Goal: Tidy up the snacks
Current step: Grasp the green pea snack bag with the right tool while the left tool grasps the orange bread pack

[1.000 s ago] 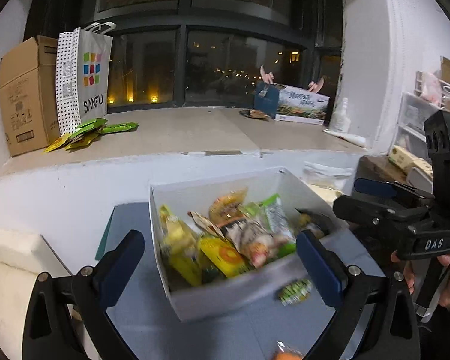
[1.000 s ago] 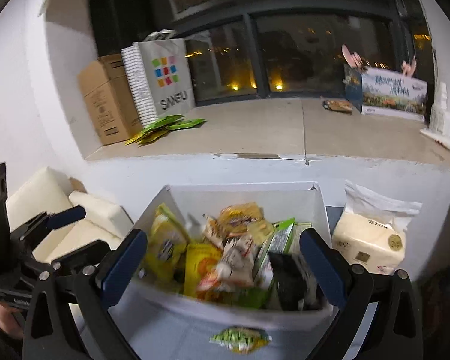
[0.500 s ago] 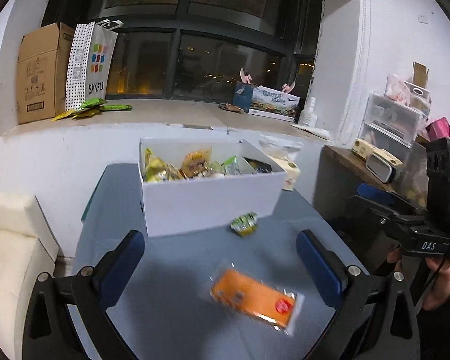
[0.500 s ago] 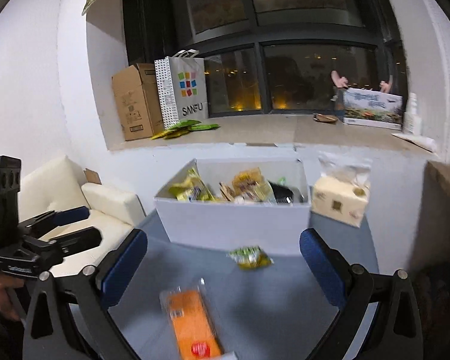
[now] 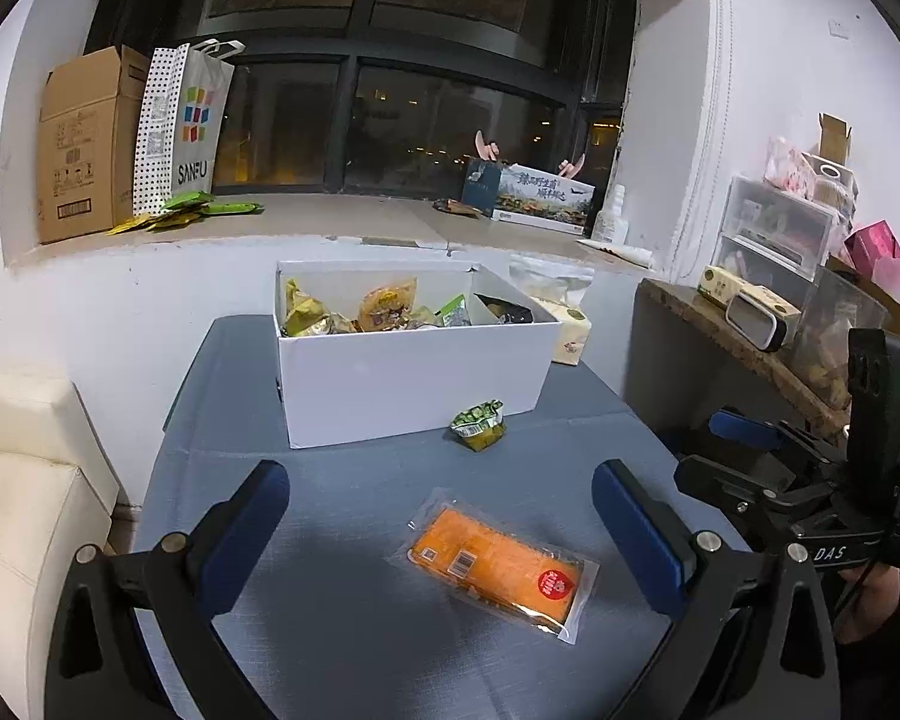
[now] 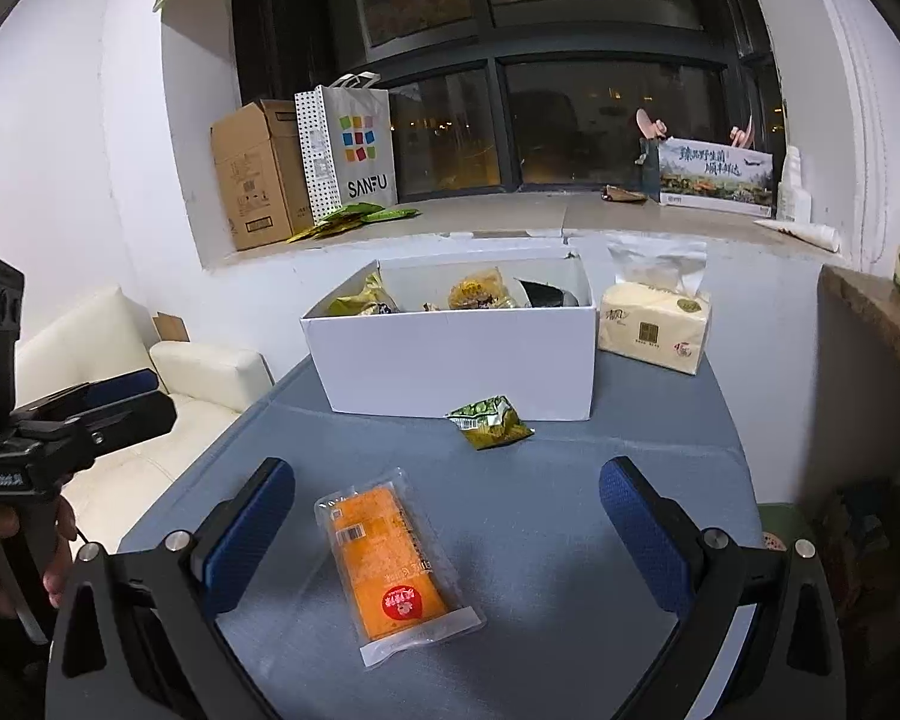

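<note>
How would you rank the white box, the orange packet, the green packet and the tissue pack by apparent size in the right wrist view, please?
1. White box, clearly largest.
2. Orange packet and tissue pack: unsure, since the packet lies much nearer the camera.
3. Green packet, smallest.

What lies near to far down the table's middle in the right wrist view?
Orange snack packet → small green snack pouch → white box of snacks → window ledge.
</note>
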A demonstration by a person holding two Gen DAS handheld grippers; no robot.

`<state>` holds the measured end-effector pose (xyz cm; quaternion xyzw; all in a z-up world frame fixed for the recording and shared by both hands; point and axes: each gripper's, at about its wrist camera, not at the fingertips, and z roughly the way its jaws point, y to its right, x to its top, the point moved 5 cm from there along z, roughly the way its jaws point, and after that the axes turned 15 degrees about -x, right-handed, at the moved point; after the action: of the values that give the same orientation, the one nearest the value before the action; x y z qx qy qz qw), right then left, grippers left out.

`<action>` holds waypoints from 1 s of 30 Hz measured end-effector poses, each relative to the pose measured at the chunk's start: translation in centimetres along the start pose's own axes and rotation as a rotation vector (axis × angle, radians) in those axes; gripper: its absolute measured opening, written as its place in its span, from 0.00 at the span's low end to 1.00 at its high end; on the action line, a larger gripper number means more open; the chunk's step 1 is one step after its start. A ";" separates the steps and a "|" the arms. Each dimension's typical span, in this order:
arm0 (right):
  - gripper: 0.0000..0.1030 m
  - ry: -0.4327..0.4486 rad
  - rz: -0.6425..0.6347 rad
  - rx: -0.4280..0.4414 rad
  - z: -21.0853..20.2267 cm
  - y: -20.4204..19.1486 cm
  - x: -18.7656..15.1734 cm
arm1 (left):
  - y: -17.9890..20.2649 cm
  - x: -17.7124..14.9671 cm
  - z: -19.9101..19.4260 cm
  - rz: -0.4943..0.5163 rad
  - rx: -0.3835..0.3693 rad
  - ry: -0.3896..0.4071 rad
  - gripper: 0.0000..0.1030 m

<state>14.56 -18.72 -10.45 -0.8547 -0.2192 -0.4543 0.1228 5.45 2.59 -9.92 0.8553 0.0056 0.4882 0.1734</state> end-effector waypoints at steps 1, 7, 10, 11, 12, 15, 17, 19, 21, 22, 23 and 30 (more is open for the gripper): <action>1.00 -0.001 0.000 0.001 0.1 0.0 -0.1 | 0.0 0.0 0.0 0.001 0.002 0.001 1.00; 1.00 -0.015 -0.010 0.012 0.6 -0.4 -0.6 | 0.1 -0.1 0.1 0.004 0.001 0.000 1.00; 1.00 -0.040 -0.014 0.028 1.4 -0.6 -0.9 | 0.1 -0.1 0.0 0.002 0.004 0.004 1.00; 1.00 -0.058 -0.017 0.035 1.9 -0.7 -0.9 | 0.0 -0.1 0.0 0.001 0.008 0.005 1.00; 1.00 -0.066 -0.018 0.039 2.2 -0.8 -1.0 | 0.0 -0.1 -0.1 0.000 0.008 0.006 1.00; 1.00 -0.080 -0.023 0.065 3.2 -1.2 -0.9 | -0.2 -0.2 -0.3 -0.006 0.009 0.009 1.00; 1.00 -0.101 -0.034 0.082 4.5 -1.5 -0.8 | -0.3 -0.3 -0.5 -0.009 0.012 0.014 1.00; 1.00 -0.123 -0.038 0.091 6.0 -1.8 -0.5 | -0.4 -0.4 -0.7 -0.011 0.015 0.015 1.00; 1.00 -0.154 -0.044 0.093 8.0 -2.0 -0.2 | -0.6 -0.5 -0.7 -0.013 0.016 0.011 1.00; 1.00 -0.166 -0.049 0.093 8.9 -2.1 -0.1 | -0.7 -0.5 -0.7 -0.014 0.017 0.010 1.00; 1.00 -0.183 -0.058 0.096 10.2 -2.1 0.1 | -0.7 -0.5 -0.7 -0.016 0.017 0.009 1.00; 1.00 -0.280 -0.099 0.035 17.5 -2.9 0.5 | -1.0 -0.9 -0.3 -0.026 0.013 -0.007 1.00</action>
<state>26.07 -8.87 -19.76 -0.8956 -0.2840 -0.3321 0.0831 4.87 3.45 -10.80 0.8580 0.0194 0.4829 0.1741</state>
